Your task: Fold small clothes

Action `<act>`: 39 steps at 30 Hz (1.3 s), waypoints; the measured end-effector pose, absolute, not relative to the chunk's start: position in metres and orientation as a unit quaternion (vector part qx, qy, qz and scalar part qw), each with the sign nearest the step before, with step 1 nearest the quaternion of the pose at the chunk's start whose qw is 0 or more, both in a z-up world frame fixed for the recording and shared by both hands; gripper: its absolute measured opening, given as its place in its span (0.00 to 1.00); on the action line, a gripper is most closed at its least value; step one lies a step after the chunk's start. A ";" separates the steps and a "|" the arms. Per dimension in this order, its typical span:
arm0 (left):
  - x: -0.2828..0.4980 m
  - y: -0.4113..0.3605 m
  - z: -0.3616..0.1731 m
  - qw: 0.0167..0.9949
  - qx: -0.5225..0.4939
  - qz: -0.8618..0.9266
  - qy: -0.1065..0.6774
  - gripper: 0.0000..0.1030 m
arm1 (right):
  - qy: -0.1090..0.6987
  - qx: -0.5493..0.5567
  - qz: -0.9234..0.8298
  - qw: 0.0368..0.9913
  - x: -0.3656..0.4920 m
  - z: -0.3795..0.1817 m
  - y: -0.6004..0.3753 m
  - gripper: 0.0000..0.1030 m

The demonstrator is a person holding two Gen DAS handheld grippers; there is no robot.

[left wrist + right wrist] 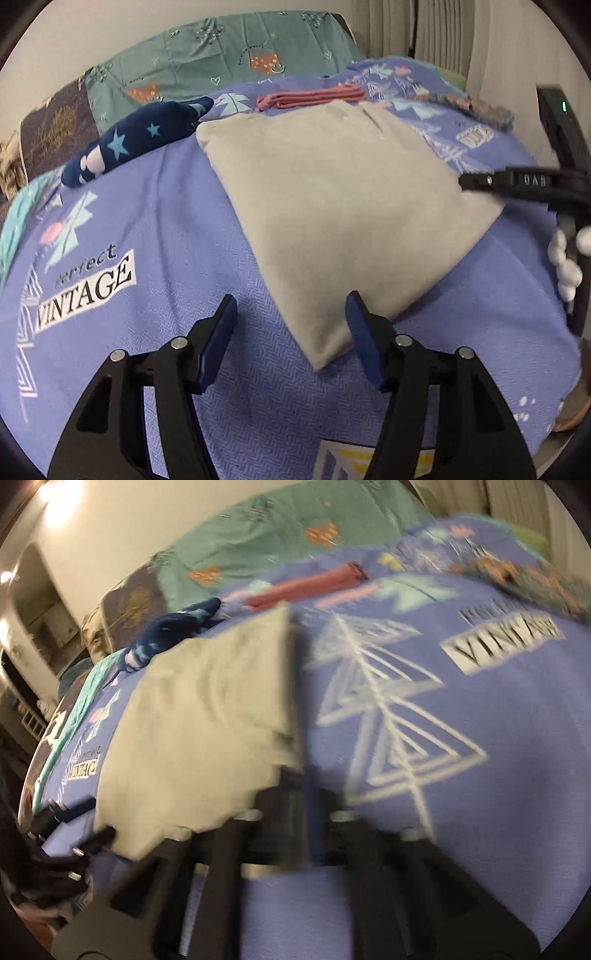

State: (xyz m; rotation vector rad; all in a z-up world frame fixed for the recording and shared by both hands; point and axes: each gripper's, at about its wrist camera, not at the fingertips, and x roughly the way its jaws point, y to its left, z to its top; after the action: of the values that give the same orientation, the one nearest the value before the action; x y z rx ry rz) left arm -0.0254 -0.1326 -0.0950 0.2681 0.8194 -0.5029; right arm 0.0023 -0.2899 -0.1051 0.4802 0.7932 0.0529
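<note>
A folded beige garment lies flat on the blue printed bedspread. My left gripper is open and empty, its blue pads just short of the garment's near corner. In the left wrist view my right gripper comes in from the right and its fingers sit at the garment's right edge. In the blurred right wrist view the right gripper is shut on the beige garment's right edge.
A folded pink cloth lies behind the garment. A navy star-print garment lies at the back left. A teal pillow stands against the wall. A patterned multicolour cloth lies at the back right.
</note>
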 end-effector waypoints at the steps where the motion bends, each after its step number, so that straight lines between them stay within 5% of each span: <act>1: -0.023 -0.129 -0.092 0.878 0.116 -0.243 0.396 0.61 | 0.385 0.234 0.028 0.892 0.001 -0.105 -0.293 0.23; 10: -0.006 -0.129 -0.060 0.895 0.086 -0.257 0.354 0.61 | 0.336 0.169 0.103 0.921 0.030 -0.050 -0.275 0.19; 17: 0.016 -0.134 -0.099 0.878 0.081 -0.237 0.407 0.66 | 0.381 0.127 0.134 0.906 0.104 -0.066 -0.258 0.18; 20: 0.019 -0.128 -0.099 0.875 0.059 -0.247 0.412 0.68 | 0.401 0.076 0.085 0.909 0.126 -0.090 -0.268 0.06; 39: 0.022 -0.122 -0.104 0.870 0.036 -0.264 0.415 0.71 | 0.408 0.043 0.080 0.909 0.191 -0.049 -0.243 0.11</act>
State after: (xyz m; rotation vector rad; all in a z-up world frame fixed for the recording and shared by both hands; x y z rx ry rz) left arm 0.0216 -0.1224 -0.1044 0.0760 0.8688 -0.5516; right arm 0.1914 -0.2431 -0.0493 0.0895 0.8414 0.1647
